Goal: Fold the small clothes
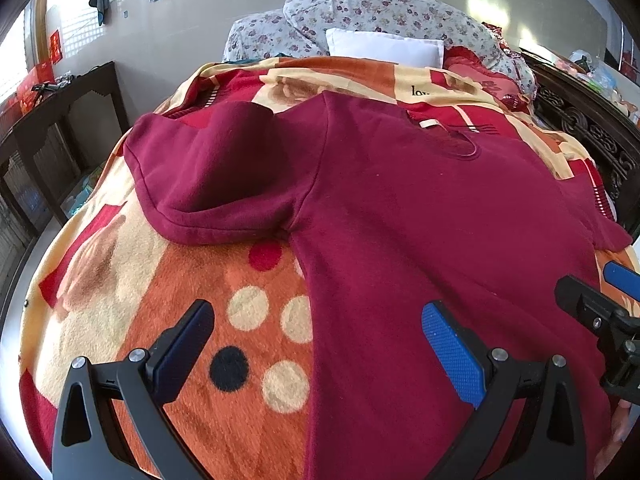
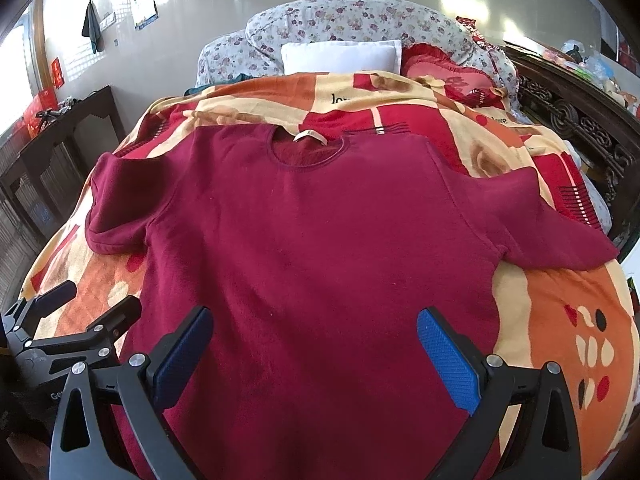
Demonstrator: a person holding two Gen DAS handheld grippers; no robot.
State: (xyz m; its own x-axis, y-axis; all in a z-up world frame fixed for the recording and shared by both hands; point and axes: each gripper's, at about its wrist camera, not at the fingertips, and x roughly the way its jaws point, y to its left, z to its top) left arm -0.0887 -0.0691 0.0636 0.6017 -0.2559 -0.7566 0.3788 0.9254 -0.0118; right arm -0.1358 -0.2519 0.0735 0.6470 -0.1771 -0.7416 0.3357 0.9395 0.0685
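A dark red short-sleeved shirt [image 2: 320, 240] lies spread flat, front side up, on a patterned orange, red and cream blanket [image 2: 560, 320] that covers a bed. Its round neckline [image 2: 308, 152] points to the far end, with a pale label visible inside the collar. The left sleeve [image 1: 212, 184] and the right sleeve [image 2: 552, 232] both extend outward over the blanket. The hem lies at the near edge, below both cameras.

The left gripper [image 1: 320, 344] hovers above the shirt's near left edge; its jaws stand wide apart, one finger over the blanket and the other over red fabric, holding nothing. The right gripper [image 2: 316, 344] hovers above the near middle of the shirt body; its jaws also stand wide apart and hold nothing. Whether any fingertip touches the cloth cannot be told. In the right wrist view the left gripper appears at the near left, beside the shirt's edge.

At the far end of the bed lie a white pillow [image 2: 340, 56], a folded floral quilt [image 2: 360, 16] and a red cushion [image 2: 448, 68]. A dark wooden table [image 1: 68, 120] stands at the left against a pale wall.
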